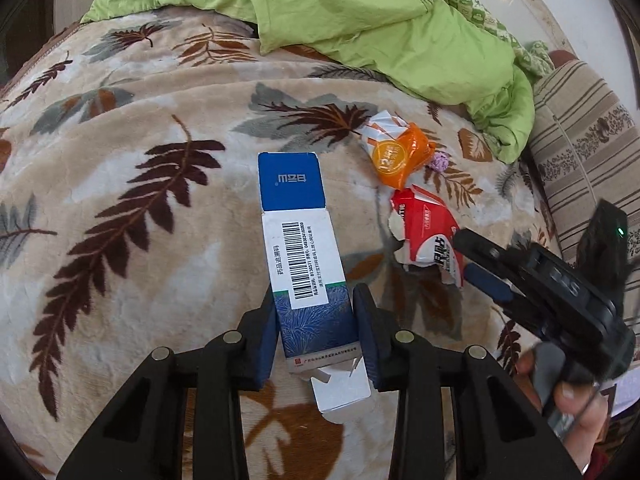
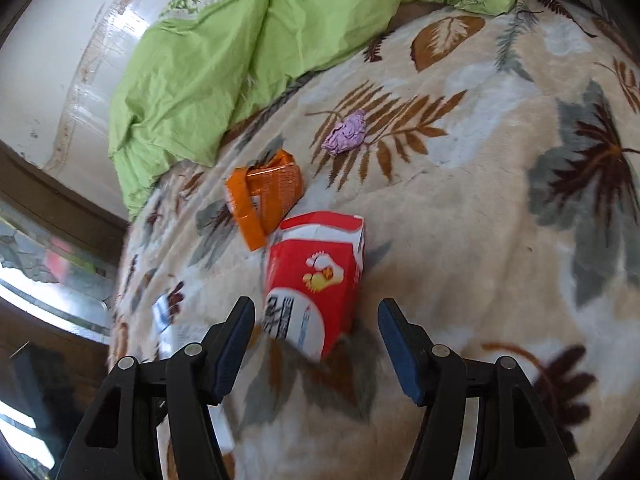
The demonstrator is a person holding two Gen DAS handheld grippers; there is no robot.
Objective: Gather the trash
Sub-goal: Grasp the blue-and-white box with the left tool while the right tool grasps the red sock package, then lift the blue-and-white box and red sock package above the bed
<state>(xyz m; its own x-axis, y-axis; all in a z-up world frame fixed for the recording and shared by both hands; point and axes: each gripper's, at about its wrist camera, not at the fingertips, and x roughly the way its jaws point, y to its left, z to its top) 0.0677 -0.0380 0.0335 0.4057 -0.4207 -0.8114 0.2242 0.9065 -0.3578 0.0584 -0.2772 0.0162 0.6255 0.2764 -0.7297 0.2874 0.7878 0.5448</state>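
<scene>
A long blue and white carton [image 1: 296, 232] lies on the leaf-patterned blanket [image 1: 120, 168]. My left gripper [image 1: 316, 320] is shut on its near end, a pad pressing each long side. To the right lie a torn red box [image 1: 424, 232], an orange packet [image 1: 400, 156] and a small purple paper wad [image 1: 440, 162]. My right gripper [image 1: 478, 264] reaches the red box from the right. In the right wrist view the right gripper [image 2: 316, 312] is open, with the near end of the red box [image 2: 316, 276] between its pads, untouched. Beyond it lie the orange packet [image 2: 264, 196] and the purple wad [image 2: 346, 132].
A crumpled green quilt [image 1: 360, 20] is heaped along the far side of the bed, also seen as the quilt [image 2: 220, 52]. A striped cushion [image 1: 580, 152] lies at the right. A hand [image 1: 576, 404] holds the right gripper. The bed edge and a white wall [image 2: 48, 60] are at the left.
</scene>
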